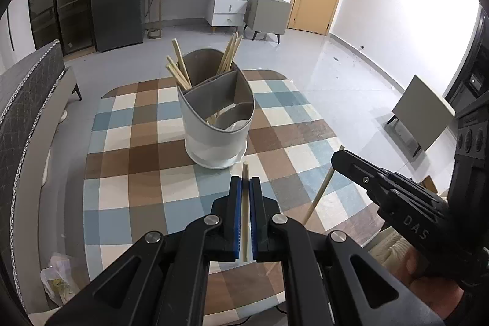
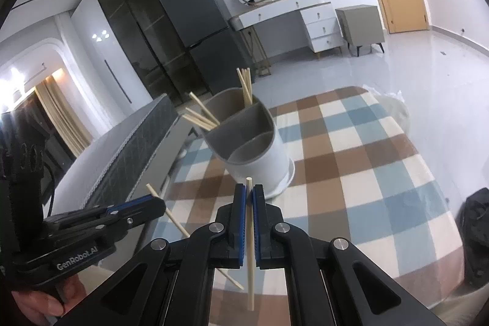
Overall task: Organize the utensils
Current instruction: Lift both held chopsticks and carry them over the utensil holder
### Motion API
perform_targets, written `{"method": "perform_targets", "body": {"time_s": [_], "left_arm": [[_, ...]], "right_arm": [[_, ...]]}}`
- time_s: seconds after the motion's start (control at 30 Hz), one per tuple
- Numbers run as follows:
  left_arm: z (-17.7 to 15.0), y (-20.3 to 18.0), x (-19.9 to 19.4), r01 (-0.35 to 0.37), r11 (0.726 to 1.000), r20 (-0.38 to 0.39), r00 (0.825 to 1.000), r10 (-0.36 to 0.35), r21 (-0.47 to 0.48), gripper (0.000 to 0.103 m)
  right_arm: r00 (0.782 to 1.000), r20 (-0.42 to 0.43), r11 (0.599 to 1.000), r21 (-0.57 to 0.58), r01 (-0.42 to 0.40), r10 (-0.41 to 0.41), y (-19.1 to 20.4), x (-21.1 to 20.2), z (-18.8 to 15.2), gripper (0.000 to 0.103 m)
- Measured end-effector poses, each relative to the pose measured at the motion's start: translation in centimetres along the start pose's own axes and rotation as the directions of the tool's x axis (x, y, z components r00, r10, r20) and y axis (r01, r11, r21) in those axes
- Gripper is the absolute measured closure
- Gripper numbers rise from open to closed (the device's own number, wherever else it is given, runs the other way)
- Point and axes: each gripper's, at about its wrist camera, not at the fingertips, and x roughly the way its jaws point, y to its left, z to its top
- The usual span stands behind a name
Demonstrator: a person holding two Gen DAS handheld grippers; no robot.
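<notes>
A white utensil holder (image 1: 215, 124) (image 2: 259, 152) with grey inner compartments stands on the checked tablecloth (image 1: 137, 161) (image 2: 351, 158). Several wooden chopsticks (image 1: 180, 66) (image 2: 201, 118) lean in its far compartments. My left gripper (image 1: 245, 184) is shut on one chopstick (image 1: 244, 219), held above the cloth just short of the holder. My right gripper (image 2: 249, 191) is shut on another chopstick (image 2: 250, 249), also close in front of the holder. In the left wrist view the right gripper (image 1: 337, 156) comes in from the right with its chopstick (image 1: 321, 191). The right wrist view shows the left gripper (image 2: 159, 202) at the left with its chopstick (image 2: 177, 222).
A dark quilted bench (image 1: 27, 100) (image 2: 128, 148) runs along the table's left side. A plastic bag (image 1: 58, 280) lies on the floor at the near left. A small grey side table (image 1: 421, 115) stands to the right. A hand (image 2: 39, 301) holds the left gripper's handle.
</notes>
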Motion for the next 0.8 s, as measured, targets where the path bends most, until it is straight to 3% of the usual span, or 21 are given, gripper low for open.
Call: {"method": "perform_targets", "body": {"time_s": [0.33, 0.8], "left_arm": [[3.1, 1.5, -1.3, 0.031, 0.999, 0.011, 0.999, -0.031, -0.04, 0.103], [11.5, 4.4, -3.8, 0.075, 0.99, 0.118, 0.991, -0.061, -0.12, 0.103]], "right_arm": [[0.999, 0.052, 1.0, -0.007, -0.016, 0.017, 0.6, -0.2, 2.8, 0.099], [0.991, 0.122, 0.996, -0.077, -0.048, 0.057, 3.2, 0.5, 11.4, 0.099]]}}
